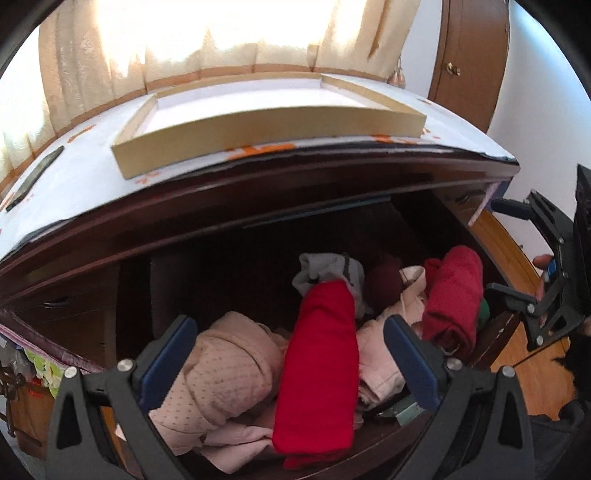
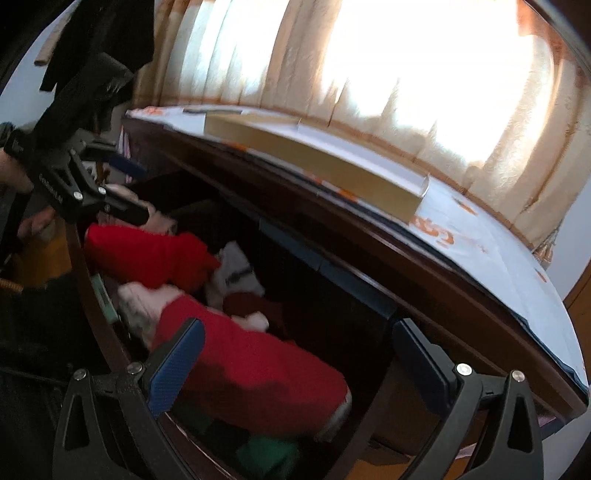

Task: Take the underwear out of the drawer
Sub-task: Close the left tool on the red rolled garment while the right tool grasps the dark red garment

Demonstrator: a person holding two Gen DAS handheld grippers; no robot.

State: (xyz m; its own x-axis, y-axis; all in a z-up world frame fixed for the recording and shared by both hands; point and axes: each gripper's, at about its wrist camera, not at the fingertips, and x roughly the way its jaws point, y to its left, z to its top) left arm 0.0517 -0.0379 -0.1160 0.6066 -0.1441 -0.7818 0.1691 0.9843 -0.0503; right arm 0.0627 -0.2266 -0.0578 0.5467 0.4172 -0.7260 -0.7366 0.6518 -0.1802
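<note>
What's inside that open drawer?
The drawer holds a heap of folded clothes: a bright red piece, a pink quilted one, a darker red roll, a grey-white item. Whatever lies beneath the heap, and the dark back of the drawer, is hidden.

You get strong daylight through the far curtains (image 1: 207,33), blown out to white glare in both views. The drawer (image 1: 236,266) interior sits in deep shadow, its far corners almost black. Your right wrist view is smeared with motion blur, while the left is sharper. Fisheye bending curves the surface (image 1: 88,173) edge, with dark vignetting at the corners.
</note>
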